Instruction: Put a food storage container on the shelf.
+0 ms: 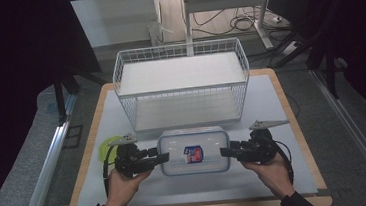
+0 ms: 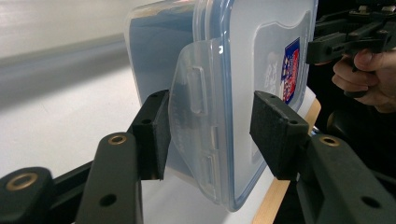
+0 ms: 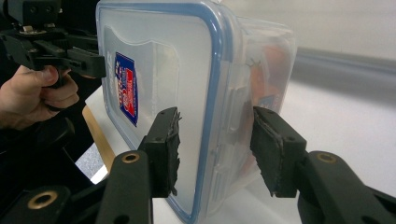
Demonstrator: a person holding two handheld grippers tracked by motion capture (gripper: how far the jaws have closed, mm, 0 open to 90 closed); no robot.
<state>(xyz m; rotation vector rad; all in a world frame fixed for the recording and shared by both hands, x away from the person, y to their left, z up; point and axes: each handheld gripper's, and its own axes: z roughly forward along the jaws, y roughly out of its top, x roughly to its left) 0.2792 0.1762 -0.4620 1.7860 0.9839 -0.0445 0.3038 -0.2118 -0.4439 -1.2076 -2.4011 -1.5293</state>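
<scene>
Both hands (image 1: pixel 120 186) low, jaws flanking (open) container (image 1: pixel 194 151)

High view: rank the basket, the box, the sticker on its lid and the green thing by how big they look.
1. Basket
2. Box
3. Green thing, though the left tool partly hides it, so its rank over the sticker is unsure
4. Sticker

Dim, dark-edged frames; blurred backgrounds

A lab or test room — black curtains (image 1: pixel 8 73) flank the desk (image 1: pixel 293 123), metal rails (image 1: pixel 46 165) run alongside, loose cables (image 1: pixel 234 23) cross the grey floor.
</scene>
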